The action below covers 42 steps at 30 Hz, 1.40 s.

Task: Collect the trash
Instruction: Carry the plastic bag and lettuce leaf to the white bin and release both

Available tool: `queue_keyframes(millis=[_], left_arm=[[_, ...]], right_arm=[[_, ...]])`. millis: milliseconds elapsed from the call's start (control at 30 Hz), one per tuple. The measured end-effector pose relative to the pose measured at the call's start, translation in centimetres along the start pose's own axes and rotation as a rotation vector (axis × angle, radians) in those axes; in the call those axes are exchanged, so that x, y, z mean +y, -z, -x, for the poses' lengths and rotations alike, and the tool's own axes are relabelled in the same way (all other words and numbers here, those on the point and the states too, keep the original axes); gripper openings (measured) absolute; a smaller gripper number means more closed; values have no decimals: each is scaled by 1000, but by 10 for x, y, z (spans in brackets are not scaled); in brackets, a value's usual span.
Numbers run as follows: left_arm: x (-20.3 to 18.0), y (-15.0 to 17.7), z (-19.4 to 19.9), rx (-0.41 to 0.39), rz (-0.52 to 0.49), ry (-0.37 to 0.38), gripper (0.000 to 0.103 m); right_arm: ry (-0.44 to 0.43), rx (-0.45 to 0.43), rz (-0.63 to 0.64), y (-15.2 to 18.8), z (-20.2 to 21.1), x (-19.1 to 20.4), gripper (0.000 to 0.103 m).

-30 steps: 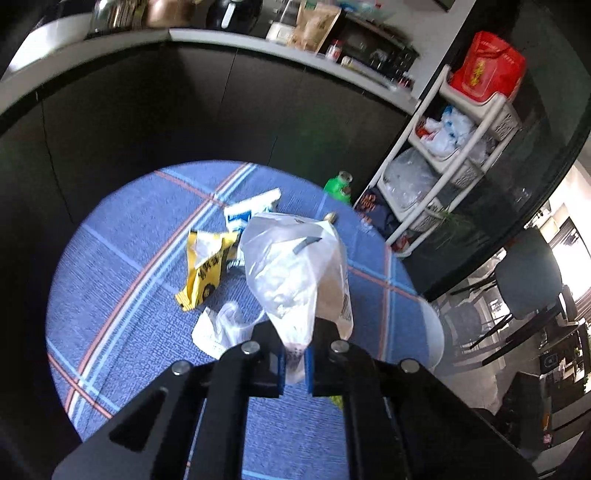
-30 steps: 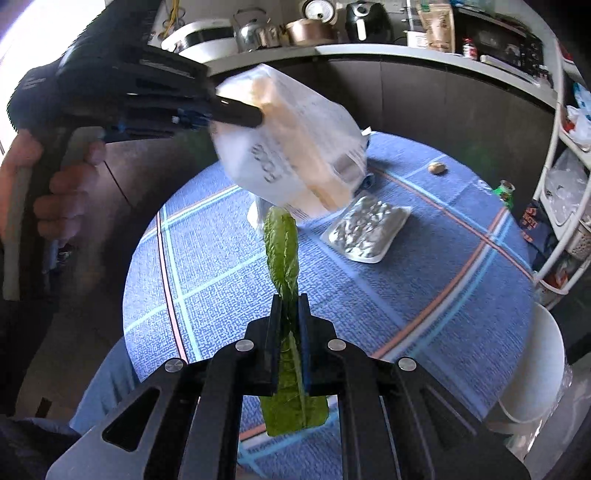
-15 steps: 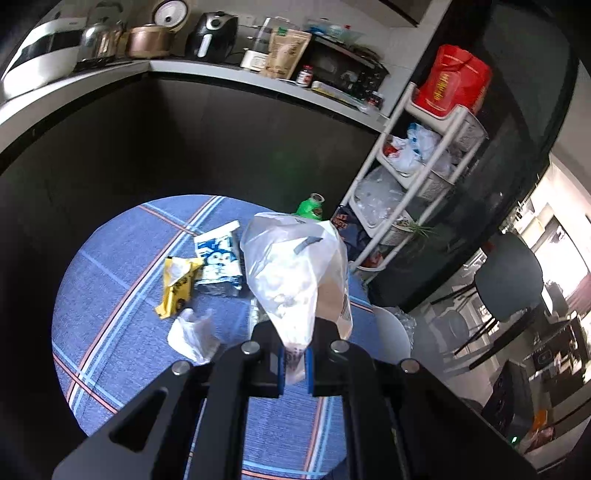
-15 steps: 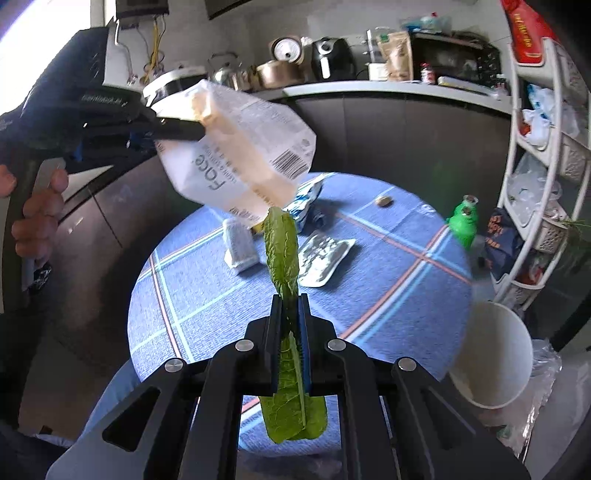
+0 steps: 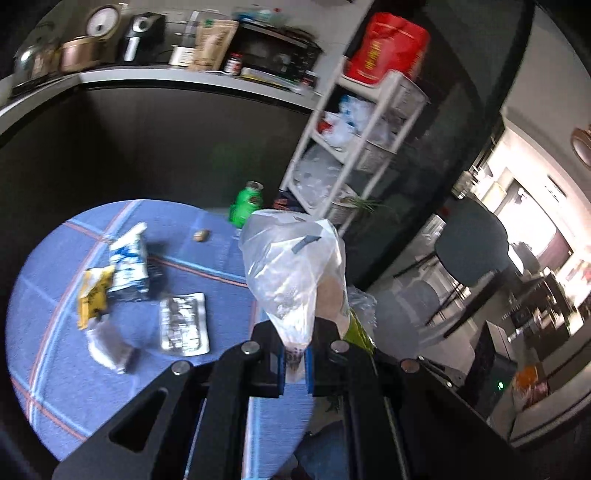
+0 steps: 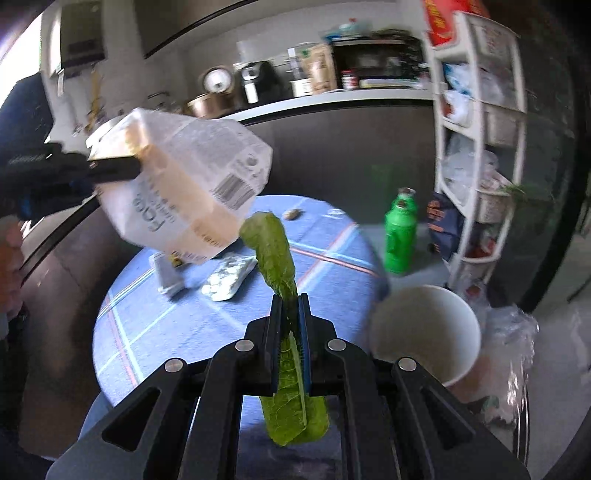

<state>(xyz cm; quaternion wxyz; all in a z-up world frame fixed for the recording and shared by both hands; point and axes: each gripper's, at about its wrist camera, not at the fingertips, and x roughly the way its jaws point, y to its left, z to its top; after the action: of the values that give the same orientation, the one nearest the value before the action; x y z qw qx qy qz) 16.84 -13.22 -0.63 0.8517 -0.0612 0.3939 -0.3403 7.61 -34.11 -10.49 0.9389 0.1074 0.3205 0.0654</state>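
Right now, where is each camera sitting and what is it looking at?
Left wrist: sits on the left gripper, facing down across the blue table; its fingers pinch a plastic bag.
Right wrist: sits on the right gripper, facing the table and white bin; its fingers pinch a lettuce leaf.
Shared: bag, foil pack, green bottle.

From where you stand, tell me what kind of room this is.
Most likely a home kitchen or dining corner: a counter with a microwave and air fryer, a white storage rack, and a round table with a blue plaid cloth.
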Motion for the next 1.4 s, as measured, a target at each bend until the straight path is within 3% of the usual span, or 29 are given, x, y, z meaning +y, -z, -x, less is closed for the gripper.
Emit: queue_keyframes(millis=[200,500,800,1100,1200,1267,1333,1400], left_arm=[[-29,-1,-40,61,-47,49,8],[-52,0,-99,142,-87,52,8],[-68,0,-152,212,-143,26,8],[-68,-5,-179,236,-152,-3,8],[-68,-8,-187,242,-158,-11,8],[-68,-8,-193,248,-162,-13,8],[-70,-8,-200,256,-169,-17,8],[-70,-7,-208,267,-170,-14,8]], right_arm=[[73,-8,-86,10,1,-42,8],[165,23,-215,28,-13,-102,8],[187,45,-257,26,-47,-139,8],[196,86,-249,20,-96,-166,11],[192,100,-222,22,-109,-169,22],[198,112,-188,24,-116,-169,38],[212,116,-155,25,-119,-168,45],[224,121,-132,27,-119,-167,45]])
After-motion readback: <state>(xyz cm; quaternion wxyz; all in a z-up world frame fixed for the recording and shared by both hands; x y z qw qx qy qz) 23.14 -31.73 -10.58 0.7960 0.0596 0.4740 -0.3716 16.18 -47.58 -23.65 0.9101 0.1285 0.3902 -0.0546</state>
